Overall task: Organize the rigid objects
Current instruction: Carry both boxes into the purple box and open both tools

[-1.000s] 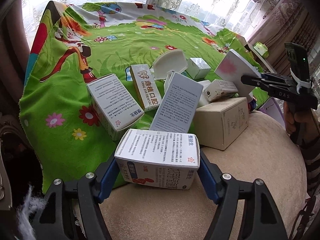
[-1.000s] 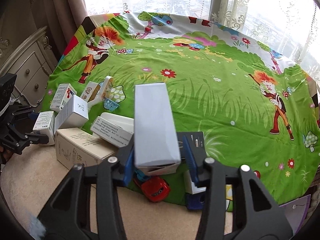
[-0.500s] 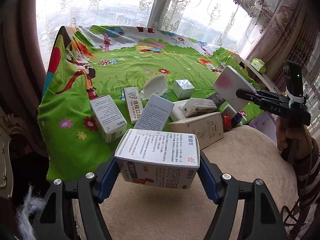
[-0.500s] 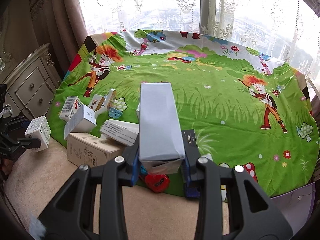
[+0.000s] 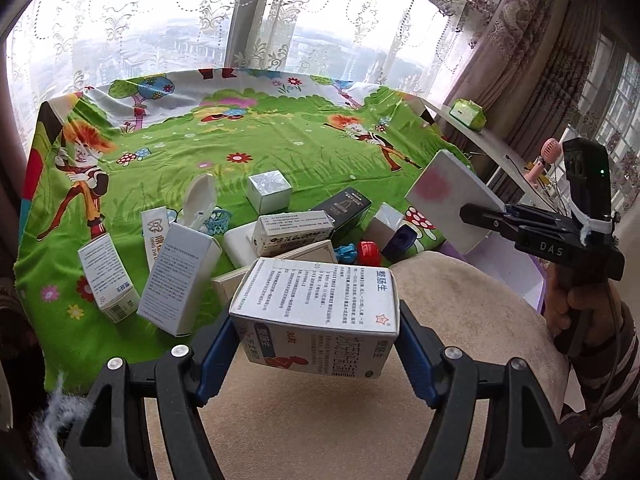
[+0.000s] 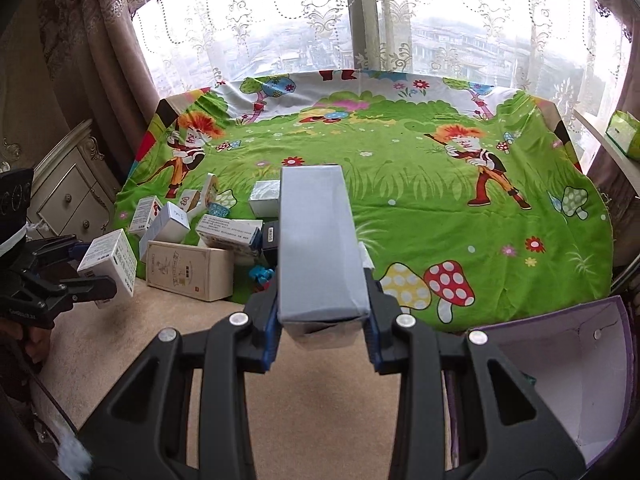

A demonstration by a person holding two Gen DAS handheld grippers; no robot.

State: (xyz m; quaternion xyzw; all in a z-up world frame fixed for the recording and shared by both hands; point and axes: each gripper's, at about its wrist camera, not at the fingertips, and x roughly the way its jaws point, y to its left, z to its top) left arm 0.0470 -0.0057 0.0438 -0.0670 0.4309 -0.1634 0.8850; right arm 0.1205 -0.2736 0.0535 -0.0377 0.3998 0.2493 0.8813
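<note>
My left gripper (image 5: 316,344) is shut on a white printed medicine box (image 5: 320,304), held above the beige cushion. The same box (image 6: 110,262) shows at the left of the right wrist view, in the left gripper (image 6: 86,276). My right gripper (image 6: 322,320) is shut on a long grey-white box (image 6: 320,244) that stands up between its blue pads; that box (image 5: 452,200) appears at the right of the left wrist view, with a hand below the tool. A heap of small boxes (image 5: 276,232) lies on the green cartoon cloth (image 5: 280,140), including a tan carton (image 6: 188,270).
An open purple box with a white inside (image 6: 560,364) sits at the lower right beyond the cushion edge. A red toy (image 5: 368,252) and blue bits lie by the heap. A dresser (image 6: 68,196) stands left; a shelf with a green pack (image 5: 468,114) runs right.
Both grippers have drawn back and risen from the heap with their boxes still gripped; the bed and window now show more fully, and the purple box has come into the right wrist view.
</note>
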